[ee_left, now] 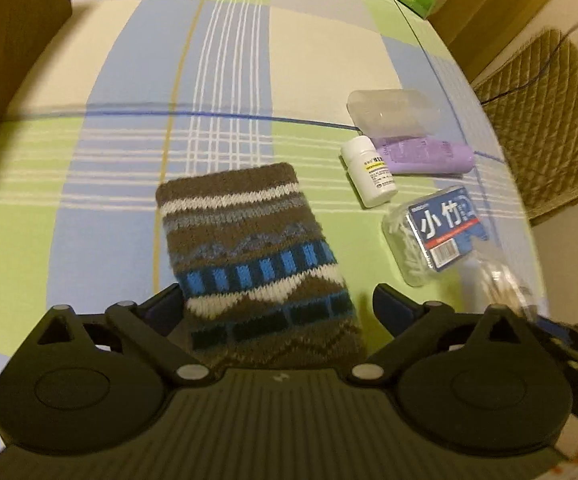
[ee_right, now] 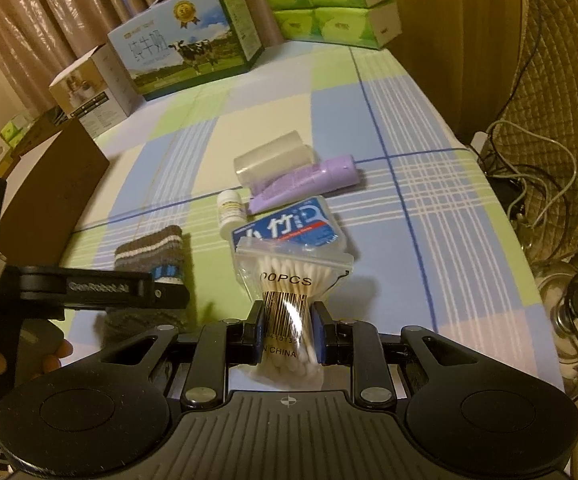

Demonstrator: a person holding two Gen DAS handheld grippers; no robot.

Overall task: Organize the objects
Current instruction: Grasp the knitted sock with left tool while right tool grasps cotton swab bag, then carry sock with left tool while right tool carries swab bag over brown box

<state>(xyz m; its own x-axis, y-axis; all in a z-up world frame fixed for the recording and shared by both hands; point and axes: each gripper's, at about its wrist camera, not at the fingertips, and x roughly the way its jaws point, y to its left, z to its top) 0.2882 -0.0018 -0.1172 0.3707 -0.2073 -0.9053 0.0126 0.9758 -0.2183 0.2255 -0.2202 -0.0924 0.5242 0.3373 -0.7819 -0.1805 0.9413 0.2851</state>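
Right wrist view: right tool (ee_right: pixel 289 326) pinches a slack cotton-swab bag (ee_right: pixel 291 280) that could slip; left tool (ee_left: pixel 276 304), spread wide around the knitted pouch (ee_left: pixel 249 248) at 9 o'clock, grips nothing.

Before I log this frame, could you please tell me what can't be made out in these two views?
- Knitted pouch: its near end is hidden behind the left gripper body, left wrist view.
- White bottle label: print too small to read.
- Cotton swab bag: blurred at the right edge of the left wrist view.
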